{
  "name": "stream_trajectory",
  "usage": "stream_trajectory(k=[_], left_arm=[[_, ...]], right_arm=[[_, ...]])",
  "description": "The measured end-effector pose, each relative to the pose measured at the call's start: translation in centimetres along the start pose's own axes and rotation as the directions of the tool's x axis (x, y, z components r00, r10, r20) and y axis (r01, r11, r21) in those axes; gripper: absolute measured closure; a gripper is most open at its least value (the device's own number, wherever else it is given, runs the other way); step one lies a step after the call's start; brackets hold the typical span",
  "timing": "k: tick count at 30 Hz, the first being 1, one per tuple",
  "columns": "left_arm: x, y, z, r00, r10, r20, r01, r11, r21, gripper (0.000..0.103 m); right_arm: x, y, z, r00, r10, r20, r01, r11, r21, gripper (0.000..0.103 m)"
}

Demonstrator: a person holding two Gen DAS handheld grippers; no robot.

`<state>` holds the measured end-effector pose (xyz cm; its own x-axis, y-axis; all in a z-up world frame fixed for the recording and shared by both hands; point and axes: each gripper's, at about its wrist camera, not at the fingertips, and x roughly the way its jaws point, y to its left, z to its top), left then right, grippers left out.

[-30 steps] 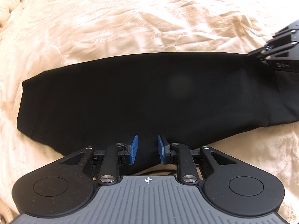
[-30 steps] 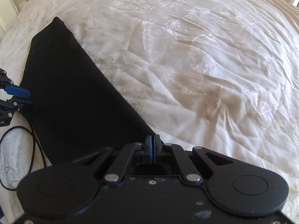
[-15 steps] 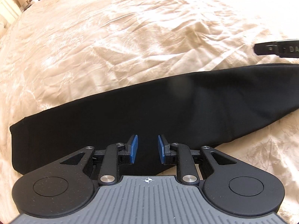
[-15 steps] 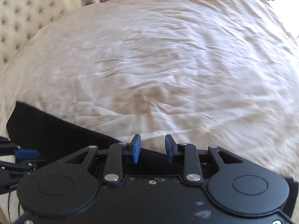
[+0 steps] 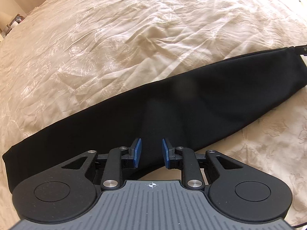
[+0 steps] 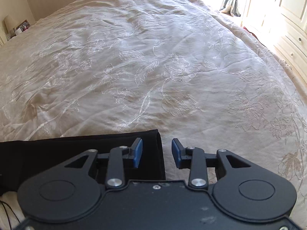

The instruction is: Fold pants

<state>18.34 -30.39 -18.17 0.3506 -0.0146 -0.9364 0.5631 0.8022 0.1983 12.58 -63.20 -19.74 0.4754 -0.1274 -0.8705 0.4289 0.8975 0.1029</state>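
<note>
The black pants (image 5: 172, 103) lie folded lengthwise as one long flat strip on the cream bedspread (image 5: 134, 28). In the left wrist view the strip runs from lower left to upper right. My left gripper (image 5: 150, 152) is open and empty, above the near edge of the strip's middle. In the right wrist view one end of the pants (image 6: 115, 143) lies at lower left. My right gripper (image 6: 157, 152) is open and empty, straddling that end's right edge. A tip of the right gripper (image 5: 301, 49) shows at the far right end in the left wrist view.
The embroidered bedspread (image 6: 153, 67) spreads wide beyond the pants. White drawers and doors (image 6: 287, 28) stand past the bed's right edge. A bedside table with small items (image 6: 17, 28) is at the far left. A thin black cable (image 6: 7, 210) lies at lower left.
My right gripper opened from shut and swung to the end of the pants. My left gripper stayed open and drew back and tilted; the pants now lie flat.
</note>
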Motion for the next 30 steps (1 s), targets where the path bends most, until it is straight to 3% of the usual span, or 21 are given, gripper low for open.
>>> stream_trajectory(k=[4, 5, 6, 11, 13, 14, 18, 21, 24, 30], left_arm=[[-0.2, -1.0, 0.2, 1.000, 0.010, -0.003, -0.010, 1.000, 0.003, 0.080], [-0.2, -1.2, 0.3, 1.000, 0.012, -0.002, -0.012, 1.000, 0.003, 0.080], [-0.3, -1.4, 0.4, 1.000, 0.014, -0.001, -0.014, 1.000, 0.003, 0.080], [-0.3, -2.7, 1.4, 1.000, 0.014, 0.001, -0.014, 0.999, 0.030, 0.080], [-0.2, -3.4, 2.0, 1.000, 0.011, 0.004, -0.012, 0.999, 0.051, 0.080], [-0.1, -3.9, 2.5, 1.000, 0.010, 0.007, -0.011, 0.998, 0.064, 0.080], [0.1, -5.2, 4.1, 1.000, -0.001, 0.021, -0.001, 0.996, 0.090, 0.080], [0.8, -6.3, 5.6, 1.000, -0.020, 0.021, 0.018, 0.996, 0.088, 0.080], [2.0, -7.1, 6.7, 1.000, -0.028, 0.007, 0.028, 0.997, 0.072, 0.080], [6.1, -7.0, 7.8, 0.993, -0.063, -0.103, 0.060, 0.998, -0.031, 0.080]], right_arm=[[1.3, 0.3, -0.2, 0.996, 0.060, -0.061, -0.062, 0.998, -0.033, 0.070], [1.4, 0.4, -0.3, 0.995, 0.078, -0.069, -0.081, 0.996, -0.043, 0.089], [1.3, 0.7, -0.3, 0.995, 0.080, -0.066, -0.084, 0.995, -0.060, 0.092], [0.4, 1.0, 0.8, 0.997, 0.078, 0.002, -0.077, 0.993, -0.085, 0.092], [1.3, 0.6, 1.1, 0.995, 0.091, -0.034, -0.093, 0.994, -0.060, 0.090], [1.6, 0.3, 1.0, 0.994, 0.094, -0.050, -0.097, 0.994, -0.053, 0.084], [0.1, -1.7, 0.1, 0.989, 0.146, 0.010, -0.146, 0.988, 0.048, 0.064], [-0.4, -3.4, -1.0, 0.980, 0.198, 0.009, -0.198, 0.971, 0.135, 0.061], [0.0, -4.1, -1.9, 0.977, 0.212, -0.034, -0.204, 0.967, 0.151, 0.060], [1.2, -4.2, -2.4, 0.966, 0.246, -0.081, -0.230, 0.958, 0.171, 0.056]])
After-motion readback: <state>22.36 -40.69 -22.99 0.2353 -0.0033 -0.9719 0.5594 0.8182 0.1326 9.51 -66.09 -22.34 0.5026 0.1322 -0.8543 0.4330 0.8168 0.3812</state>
